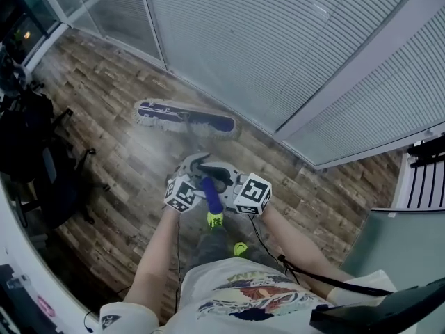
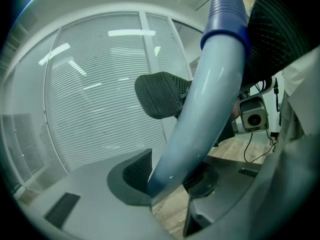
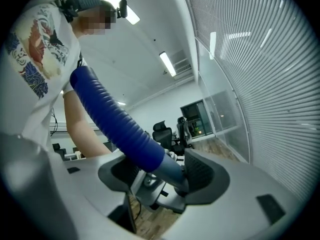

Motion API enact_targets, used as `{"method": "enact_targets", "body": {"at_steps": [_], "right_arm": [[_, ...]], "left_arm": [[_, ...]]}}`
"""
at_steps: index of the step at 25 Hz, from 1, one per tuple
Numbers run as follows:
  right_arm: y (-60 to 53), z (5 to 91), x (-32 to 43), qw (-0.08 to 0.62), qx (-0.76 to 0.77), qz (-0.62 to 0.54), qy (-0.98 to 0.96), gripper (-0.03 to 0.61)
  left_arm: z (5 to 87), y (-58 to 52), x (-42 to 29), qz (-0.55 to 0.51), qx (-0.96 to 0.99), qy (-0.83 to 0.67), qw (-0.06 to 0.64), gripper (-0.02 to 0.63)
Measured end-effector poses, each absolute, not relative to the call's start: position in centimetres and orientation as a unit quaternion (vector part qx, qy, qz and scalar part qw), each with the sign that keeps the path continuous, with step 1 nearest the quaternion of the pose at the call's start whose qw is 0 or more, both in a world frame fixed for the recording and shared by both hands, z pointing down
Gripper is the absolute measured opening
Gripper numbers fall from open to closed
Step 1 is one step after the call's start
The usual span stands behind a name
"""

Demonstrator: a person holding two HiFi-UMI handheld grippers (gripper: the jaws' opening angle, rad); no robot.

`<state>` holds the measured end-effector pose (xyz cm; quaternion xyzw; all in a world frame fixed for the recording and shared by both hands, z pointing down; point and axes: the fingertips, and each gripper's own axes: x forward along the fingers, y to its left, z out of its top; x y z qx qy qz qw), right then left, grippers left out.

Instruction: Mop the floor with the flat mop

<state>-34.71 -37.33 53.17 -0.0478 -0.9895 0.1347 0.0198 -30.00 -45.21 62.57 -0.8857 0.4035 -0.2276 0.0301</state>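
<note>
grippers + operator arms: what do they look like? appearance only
The left gripper and right gripper have light-grey moulded shells, with dark ribbed pads inside the jaws. Each carries a white cube printed with black square markers. A thin black cable trails from the right one. The arms are bare below the short sleeves of a white printed T-shirt.

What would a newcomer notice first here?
The blue-gripped mop handle stands out, clamped in both the left gripper and the right gripper at the head view's centre. Beyond it, the flat mop head lies on the wood floor beside the blind-covered glass wall.
</note>
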Motion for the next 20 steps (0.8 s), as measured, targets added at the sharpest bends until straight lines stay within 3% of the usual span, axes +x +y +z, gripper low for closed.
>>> {"method": "enact_targets", "body": {"at_steps": [10,20], "right_arm": [[-37.0,53.7,-35.0,0.031,-0.012,0.144,-0.989,0.259],[-22.9,52.3,-26.0,0.032,-0.008,0.146,-0.989,0.259]], "left_arm": [[62.9,-44.7,-30.5,-0.232,-0.885,0.403,0.029,0.115],[61.8,-30.4,-21.4,-0.225,-0.887,0.402,0.02,0.117]]}}
